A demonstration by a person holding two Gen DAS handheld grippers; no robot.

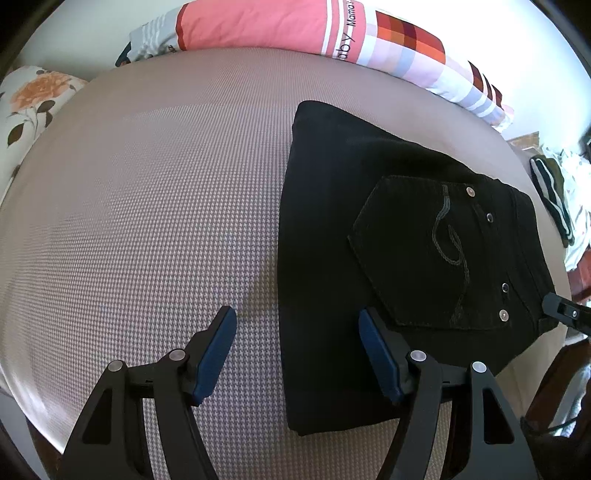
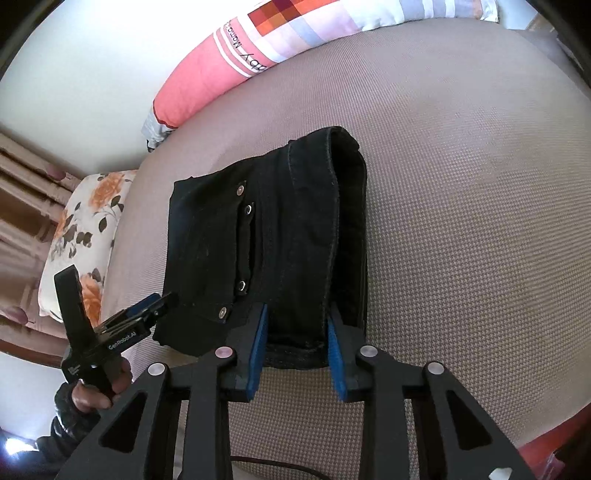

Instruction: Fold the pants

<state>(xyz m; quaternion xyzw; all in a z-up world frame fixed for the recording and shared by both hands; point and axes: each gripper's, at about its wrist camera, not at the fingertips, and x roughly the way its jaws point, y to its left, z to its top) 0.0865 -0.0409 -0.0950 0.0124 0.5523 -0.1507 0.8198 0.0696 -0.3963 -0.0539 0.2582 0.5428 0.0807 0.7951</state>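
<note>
Pants (image 1: pixel 406 240) folded thick on bed (image 1: pixel 147 221), 3 o'clock of left gripper (image 1: pixel 297 354) | denim judged heavy, stiff, non-slip | left jaws open, empty | right gripper (image 2: pixel 297 345) jaws straddle waistband edge, clamping uncertain.

"GenRobot.AI" on the left gripper (image 2: pixel 162 308); "Mama" on the pillow (image 1: pixel 258 26).

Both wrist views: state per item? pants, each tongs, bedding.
black pants: folded into a compact stack, back pocket up, flat on the bed.
left tongs: open, holding nothing, one finger over the pants' edge.
right tongs: part open, straddling the waistband end; grip cannot be told.
bed: cover smooth, flat.
pink patterned quilt: rolled along the far edge.
floral pillow: lying at the bed's end.
</note>
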